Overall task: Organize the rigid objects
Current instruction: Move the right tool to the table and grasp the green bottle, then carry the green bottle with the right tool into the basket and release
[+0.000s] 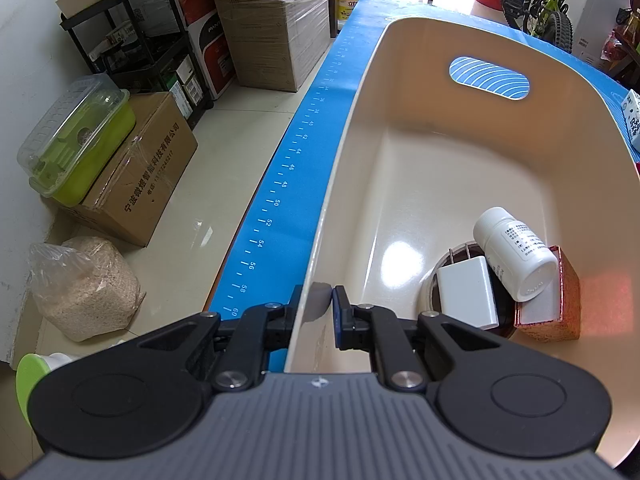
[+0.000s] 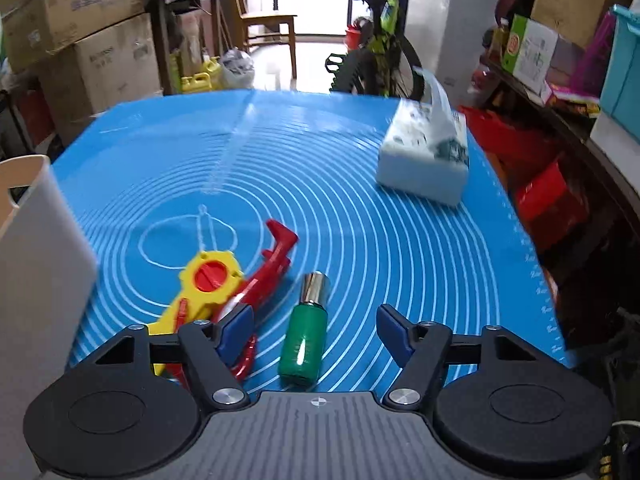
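Note:
My left gripper (image 1: 318,306) is shut on the near rim of the cream plastic basket (image 1: 360,128). Inside the basket, at its near right corner, lie a white pill bottle (image 1: 516,254), a white charger plug (image 1: 466,294) and a small red box (image 1: 560,300) over a round dark item. My right gripper (image 2: 316,332) is open just above the blue mat (image 2: 360,200). A green bottle with a silver cap (image 2: 306,336) lies between its fingers. A red and yellow toy tool (image 2: 236,284) lies just left, under the left finger. The basket's wall (image 2: 36,248) stands at the far left.
A tissue pack (image 2: 426,156) lies at the mat's far right. Beyond the table's left edge are cardboard boxes (image 1: 136,176), a green lidded container (image 1: 76,140), a bag of grain (image 1: 84,284) and shelving. A bicycle (image 2: 380,40) stands behind the table.

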`<state>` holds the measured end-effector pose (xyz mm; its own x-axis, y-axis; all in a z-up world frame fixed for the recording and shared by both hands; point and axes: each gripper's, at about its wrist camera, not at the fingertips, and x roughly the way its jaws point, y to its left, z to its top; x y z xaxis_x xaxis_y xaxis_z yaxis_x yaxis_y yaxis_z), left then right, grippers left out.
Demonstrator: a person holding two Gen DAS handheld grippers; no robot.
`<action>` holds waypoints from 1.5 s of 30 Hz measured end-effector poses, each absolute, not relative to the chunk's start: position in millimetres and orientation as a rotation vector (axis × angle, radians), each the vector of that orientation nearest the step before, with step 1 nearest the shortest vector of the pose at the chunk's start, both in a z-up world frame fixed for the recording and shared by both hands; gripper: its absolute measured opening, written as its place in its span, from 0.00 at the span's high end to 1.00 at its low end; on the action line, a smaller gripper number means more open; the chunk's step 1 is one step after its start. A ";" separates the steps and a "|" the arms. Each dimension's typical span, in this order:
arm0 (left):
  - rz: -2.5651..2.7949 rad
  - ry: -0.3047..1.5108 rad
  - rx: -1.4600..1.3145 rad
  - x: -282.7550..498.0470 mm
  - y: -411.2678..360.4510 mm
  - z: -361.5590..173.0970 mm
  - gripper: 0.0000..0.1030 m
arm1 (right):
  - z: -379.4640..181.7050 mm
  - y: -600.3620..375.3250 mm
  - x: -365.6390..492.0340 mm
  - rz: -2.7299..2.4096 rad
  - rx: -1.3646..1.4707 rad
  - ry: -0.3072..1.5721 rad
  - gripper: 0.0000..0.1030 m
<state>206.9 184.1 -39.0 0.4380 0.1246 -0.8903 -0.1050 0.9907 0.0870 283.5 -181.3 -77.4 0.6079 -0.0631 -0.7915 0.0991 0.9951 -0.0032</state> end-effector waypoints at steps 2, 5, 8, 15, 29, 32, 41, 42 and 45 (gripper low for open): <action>0.143 1.108 0.020 206.9 184.1 -39.0 0.85 | -84.7 -183.0 285.6 -0.109 0.045 0.928 0.33; 0.143 1.109 0.019 206.9 184.1 -39.0 0.85 | -96.3 -182.7 290.6 -0.117 0.035 0.946 0.38; 0.143 1.109 0.020 207.0 184.0 -38.9 0.85 | -104.0 -180.5 292.1 -0.119 0.024 0.960 0.44; 0.143 1.109 0.019 207.1 184.0 -38.9 0.85 | -103.6 -183.3 287.4 -0.109 0.079 0.942 0.67; 0.143 1.109 0.020 206.8 184.2 -38.9 0.85 | -68.4 -177.3 255.2 -0.096 0.094 0.855 0.66; 0.144 1.110 0.020 207.2 184.0 -38.8 0.85 | -51.2 -172.6 250.3 -0.078 0.108 0.825 0.67; 0.144 1.110 0.019 206.9 184.4 -38.8 0.85 | 6.8 -131.9 239.6 0.088 0.103 0.705 0.67; 0.143 1.110 0.020 207.3 184.1 -38.8 0.85 | 12.2 -125.4 239.2 0.112 0.104 0.693 0.66; 0.143 1.110 0.019 207.0 184.2 -38.8 0.85 | 28.2 -100.6 237.7 0.194 0.091 0.658 0.66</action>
<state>207.0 184.2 -38.8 0.4363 0.1241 -0.8912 -0.1054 0.9907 0.0863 237.7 -100.6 28.2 0.7738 0.2075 -0.5985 -0.1501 0.9780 0.1450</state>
